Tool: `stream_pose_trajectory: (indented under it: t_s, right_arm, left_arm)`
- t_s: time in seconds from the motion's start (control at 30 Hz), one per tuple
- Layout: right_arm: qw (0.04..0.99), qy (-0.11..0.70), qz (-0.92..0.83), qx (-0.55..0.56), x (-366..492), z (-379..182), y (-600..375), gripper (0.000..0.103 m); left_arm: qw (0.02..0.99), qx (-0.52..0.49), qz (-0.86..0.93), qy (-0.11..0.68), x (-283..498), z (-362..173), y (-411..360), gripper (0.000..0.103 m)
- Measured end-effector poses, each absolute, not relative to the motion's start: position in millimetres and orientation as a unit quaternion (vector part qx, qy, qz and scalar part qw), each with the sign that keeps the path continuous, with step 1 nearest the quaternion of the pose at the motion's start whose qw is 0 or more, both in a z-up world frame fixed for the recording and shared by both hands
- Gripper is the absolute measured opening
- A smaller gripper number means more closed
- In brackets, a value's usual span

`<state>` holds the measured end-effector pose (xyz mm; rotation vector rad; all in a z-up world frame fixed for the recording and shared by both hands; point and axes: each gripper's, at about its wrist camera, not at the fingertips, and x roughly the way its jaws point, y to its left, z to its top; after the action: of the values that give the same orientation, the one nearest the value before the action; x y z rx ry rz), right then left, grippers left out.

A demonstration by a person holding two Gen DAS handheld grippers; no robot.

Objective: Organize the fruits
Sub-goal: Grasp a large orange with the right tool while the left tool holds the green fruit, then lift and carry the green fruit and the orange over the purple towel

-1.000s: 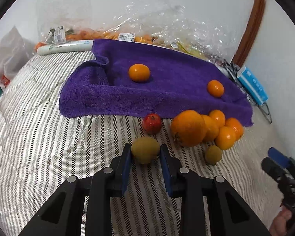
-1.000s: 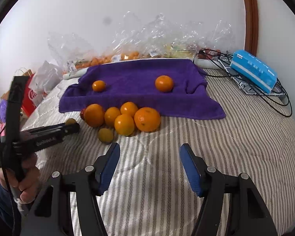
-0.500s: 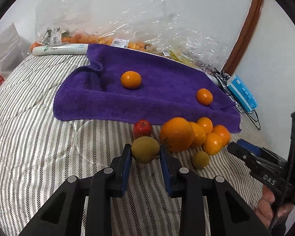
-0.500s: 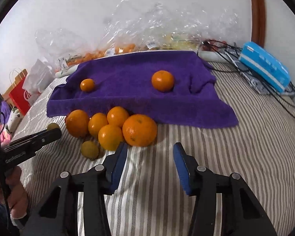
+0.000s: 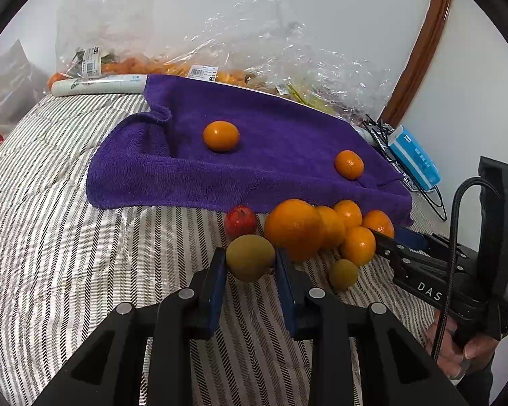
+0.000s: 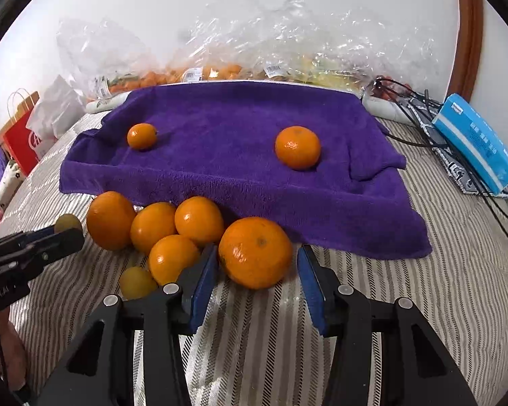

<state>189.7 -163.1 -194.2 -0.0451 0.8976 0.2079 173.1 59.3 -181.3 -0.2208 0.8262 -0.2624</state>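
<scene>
- Striped bedding (image 5: 67, 237) covers a bed set against a white wall; a purple towel (image 5: 271, 155) lies spread across the middle of both frames, with crinkled clear plastic bags (image 6: 288, 40) along the wall behind it.
- Left gripper (image 5: 250, 264): its fingers are nearly together, pinching a greenish-yellow fruit (image 5: 250, 257) at lower centre of the left view, its long axis running roughly left to right in the frame.
- Right gripper (image 6: 257, 270): its fingers are spread on either side of a large orange (image 6: 255, 252) at lower centre of the right view. The left finger (image 6: 203, 277) looks to be touching the orange; the right finger stands just clear.
- Just left of that orange, four more oranges (image 6: 152, 226) sit bunched together, with a small greenish fruit (image 6: 137, 282) in front and a red fruit (image 5: 240, 220) at the towel's near edge.
- Two oranges rest on the towel: one at the left (image 6: 142, 136) and one at the right (image 6: 298, 147), well apart.
- At the right edge, a blue box (image 6: 474, 142) lies on black cables (image 6: 423, 108).
- Red paper bag (image 6: 22, 135) stands at the far left.
</scene>
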Motion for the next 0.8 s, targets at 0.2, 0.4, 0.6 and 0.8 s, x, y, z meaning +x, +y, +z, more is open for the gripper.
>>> stream_pose_trajectory:
  t_s: [0.2,0.4,0.6,0.8]
  right_arm:
    - [0.896,0.433,0.096,-0.010,182.1,-193.7,-170.9,0.043]
    - [0.903,0.419,0.095,0.009,159.1,-189.1,-188.2,0.043]
    - [0.903,0.422,0.085,0.016,139.1,-188.6,-197.7,0.043]
    - [0.906,0.415,0.086,0.016,122.0,-186.3,-199.9,0.043]
  left_arm:
    - [0.900,-0.111,-0.126,0.402,174.5,-182.1,60.9,0.027]
    - [0.901,-0.110,-0.124,0.400,173.7,-181.3,60.5,0.027]
    - [0.903,-0.111,-0.124,0.397,172.8,-180.3,61.1,0.027]
    - [0.908,-0.108,-0.124,0.386,167.9,-177.2,60.4,0.027]
